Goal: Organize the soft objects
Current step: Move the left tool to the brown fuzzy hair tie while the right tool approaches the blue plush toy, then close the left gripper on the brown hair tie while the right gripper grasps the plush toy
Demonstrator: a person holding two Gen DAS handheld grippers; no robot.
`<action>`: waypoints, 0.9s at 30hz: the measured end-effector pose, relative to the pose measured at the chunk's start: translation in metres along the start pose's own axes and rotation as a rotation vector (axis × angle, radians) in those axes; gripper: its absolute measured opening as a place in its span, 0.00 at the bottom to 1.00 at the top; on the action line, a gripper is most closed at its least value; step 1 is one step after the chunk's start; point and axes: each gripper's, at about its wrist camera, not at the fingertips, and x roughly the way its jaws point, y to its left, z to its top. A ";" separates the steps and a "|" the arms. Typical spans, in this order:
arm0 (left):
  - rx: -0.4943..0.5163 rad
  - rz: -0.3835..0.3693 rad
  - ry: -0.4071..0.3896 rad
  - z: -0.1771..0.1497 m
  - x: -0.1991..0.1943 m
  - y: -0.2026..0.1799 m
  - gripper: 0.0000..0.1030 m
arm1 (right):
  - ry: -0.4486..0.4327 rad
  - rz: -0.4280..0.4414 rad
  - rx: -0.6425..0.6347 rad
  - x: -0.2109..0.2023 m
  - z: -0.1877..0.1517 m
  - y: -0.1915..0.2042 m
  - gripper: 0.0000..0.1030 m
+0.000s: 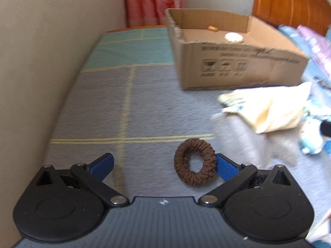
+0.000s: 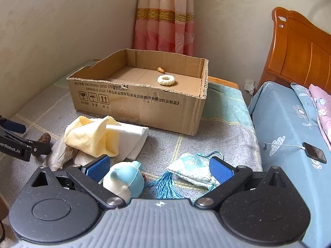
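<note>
A brown scrunchie [image 1: 194,162] lies on the grey blanket, touching the right finger of my open left gripper [image 1: 164,163]; it also shows in the right wrist view [image 2: 44,138]. An open cardboard box [image 2: 136,101] holds a cream scrunchie [image 2: 166,80] and a small tan object [image 2: 160,69]. My right gripper [image 2: 159,168] is open, low over a blue-and-white plush toy [image 2: 124,180] and a light blue tasselled sachet [image 2: 192,168]. A yellow cloth [image 2: 91,137] and a white cloth [image 2: 134,138] lie in front of the box.
A wall runs along the left. A bed with blue sheet [image 2: 289,128] and wooden headboard [image 2: 300,47] stands at the right, with a phone [image 2: 314,152] on a cable. A pink curtain [image 2: 165,16] hangs behind the box.
</note>
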 end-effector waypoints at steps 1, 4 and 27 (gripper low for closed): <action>0.016 0.026 -0.011 -0.002 -0.001 0.001 0.99 | 0.006 0.005 -0.015 0.001 -0.001 0.002 1.00; 0.036 -0.004 -0.015 -0.005 -0.005 -0.001 0.99 | 0.021 0.033 -0.068 0.002 -0.006 0.012 1.00; 0.018 -0.108 -0.040 -0.008 -0.004 -0.004 0.96 | 0.117 0.255 -0.136 0.014 -0.025 0.035 1.00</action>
